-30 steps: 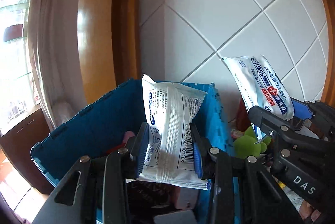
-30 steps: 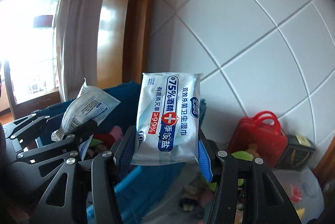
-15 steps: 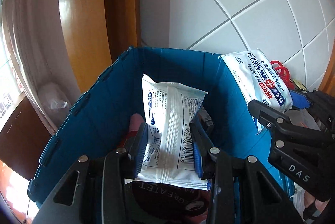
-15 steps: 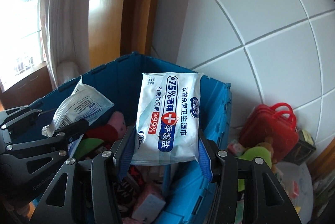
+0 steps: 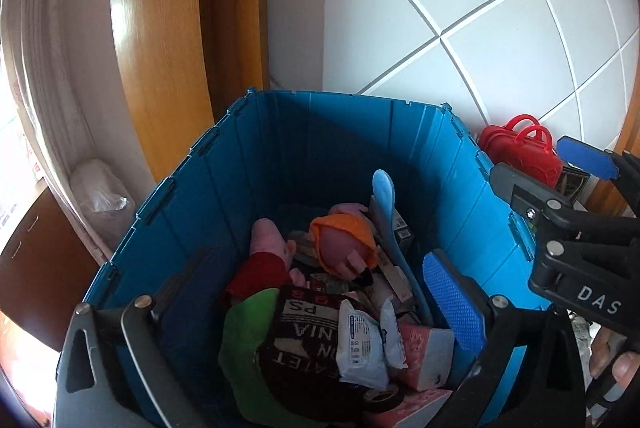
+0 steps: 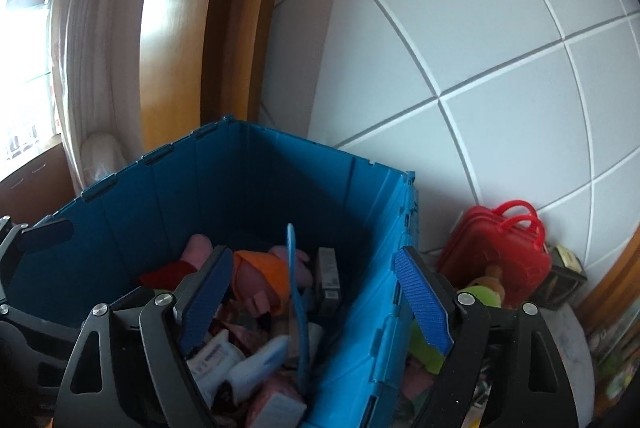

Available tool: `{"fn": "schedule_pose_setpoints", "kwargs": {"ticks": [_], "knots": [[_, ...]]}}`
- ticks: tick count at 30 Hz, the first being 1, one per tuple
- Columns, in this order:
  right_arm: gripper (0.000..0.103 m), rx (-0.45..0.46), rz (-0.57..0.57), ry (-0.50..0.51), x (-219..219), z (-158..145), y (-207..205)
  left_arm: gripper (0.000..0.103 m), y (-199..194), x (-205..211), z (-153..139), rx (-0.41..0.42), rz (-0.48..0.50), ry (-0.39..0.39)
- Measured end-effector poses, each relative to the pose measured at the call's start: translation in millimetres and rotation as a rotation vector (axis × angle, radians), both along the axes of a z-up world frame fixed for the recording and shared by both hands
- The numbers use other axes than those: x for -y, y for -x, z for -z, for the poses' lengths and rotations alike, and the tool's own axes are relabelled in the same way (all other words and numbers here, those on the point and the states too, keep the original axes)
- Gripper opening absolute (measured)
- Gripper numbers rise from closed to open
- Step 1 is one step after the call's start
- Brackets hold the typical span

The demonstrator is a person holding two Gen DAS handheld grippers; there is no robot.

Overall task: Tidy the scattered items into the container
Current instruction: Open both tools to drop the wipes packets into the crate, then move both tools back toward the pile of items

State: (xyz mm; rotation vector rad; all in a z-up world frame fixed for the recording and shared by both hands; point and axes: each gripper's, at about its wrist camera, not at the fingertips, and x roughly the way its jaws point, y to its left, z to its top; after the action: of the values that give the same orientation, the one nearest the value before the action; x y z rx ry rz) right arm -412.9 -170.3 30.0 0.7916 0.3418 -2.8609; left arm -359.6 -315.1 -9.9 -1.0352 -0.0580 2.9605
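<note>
- Both grippers hang over the box with their blue pads spread wide and nothing between them — the left hand-held gripper [image 5: 312,312] and the right hand-held gripper [image 6: 316,304] are let go, most likely because each one has nothing left to carry right now.
- Big blue container [image 5: 344,148] stands against the white tiled wall [image 5: 460,28], next to a wooden door frame [image 5: 160,28]. Its top is open, so things can drop straight in.
- Inside it is a pile of stuff: a green cloth thing [image 5: 244,340], a dark bag with white letters [image 5: 304,336], a pink plush toy with an orange hood [image 5: 344,240], and a long blue spoon-shaped stick [image 5: 386,212] leaning on the right wall.
- Two white wipe packs [image 5: 366,344] lie on top of the pile, near the front — they sit loose, touching the dark bag and a pink box [image 5: 424,356].
- Outside the container, on the right, a red toy suitcase [image 6: 500,252] stands by the wall, with a green toy [image 6: 480,296] and a small dark box [image 6: 564,276] near it. I think these need tidying next, and the right gripper is the nearer one.
</note>
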Motion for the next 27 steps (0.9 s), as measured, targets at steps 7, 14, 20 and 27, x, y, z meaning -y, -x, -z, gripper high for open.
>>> {"fn": "schedule_pose_setpoints", "kwargs": {"ticks": [7, 14, 20, 27], "knots": [[0.103, -0.023, 0.036, 0.054, -38.1, -4.5, -32.3, 0.103, -14.9, -6.2, -3.1, -0.003, -0.011, -0.035], [0.103, -0.053, 0.078, 0.114, -113.3, -9.3, -98.7, 0.103, -54.4, -46.0, -8.2, 0.012, 0.0, -0.108], [0.103, -0.048, 0.129, 0.138, -198.4, -4.8, -164.9, 0.103, -112.1, -119.4, -15.8, -0.064, 0.042, -0.069], [0.103, 0.032, 0.118, 0.193, -258.6, 5.4, -194.9, 0.103, -154.0, -175.7, -15.7, -0.013, 0.005, -0.095]]}}
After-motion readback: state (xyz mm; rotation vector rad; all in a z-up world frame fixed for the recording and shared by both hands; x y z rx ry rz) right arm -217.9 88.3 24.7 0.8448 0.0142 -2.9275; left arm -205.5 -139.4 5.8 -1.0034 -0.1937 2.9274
